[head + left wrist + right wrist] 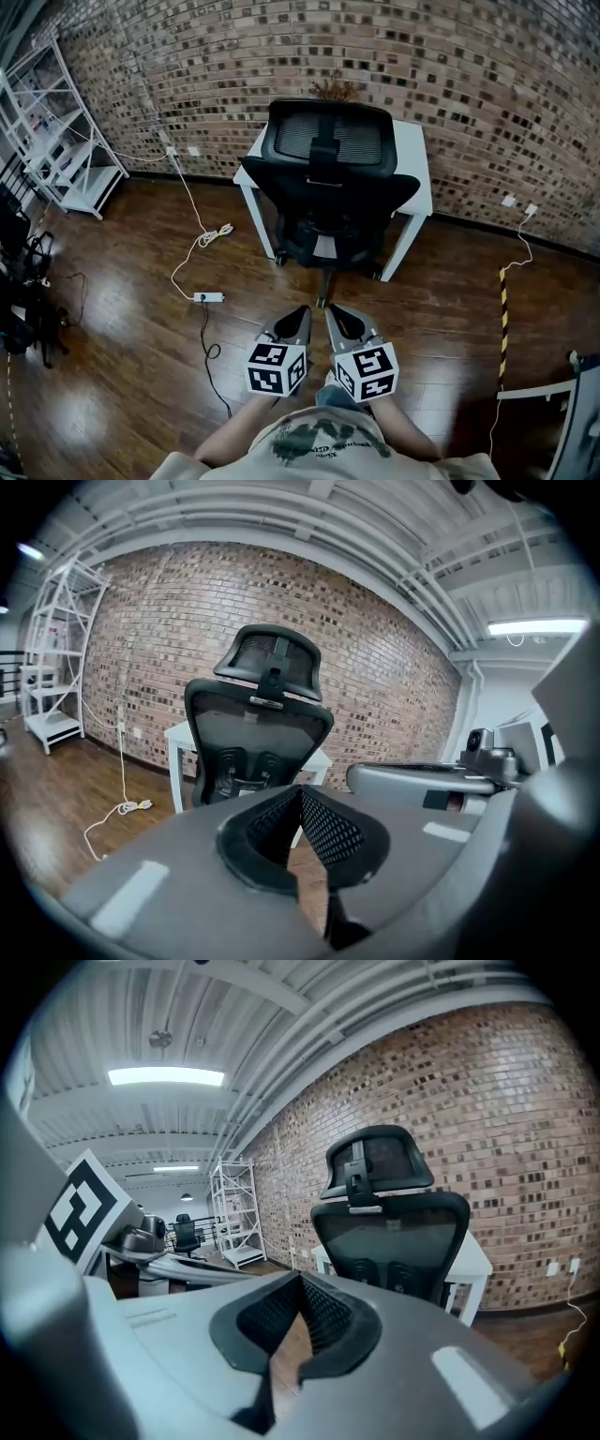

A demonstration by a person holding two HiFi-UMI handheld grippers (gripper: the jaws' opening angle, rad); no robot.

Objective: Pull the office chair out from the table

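Note:
A black mesh office chair (pixel 330 187) stands pushed in under a small white table (pixel 416 178) against the brick wall, its back toward me. The chair also shows ahead in the left gripper view (pixel 258 728) and the right gripper view (pixel 394 1232). My left gripper (pixel 304 311) and right gripper (pixel 331 311) are side by side over the wood floor, a short way in front of the chair's base. Both are shut with nothing between the jaws, and neither touches the chair.
A white power strip (pixel 209 297) and cables (pixel 192 244) lie on the floor left of the chair. A white shelf rack (pixel 56 141) stands at far left. A yellow-black striped strip (pixel 503 319) runs along the floor at right. Dark gear (pixel 23 300) sits at the left edge.

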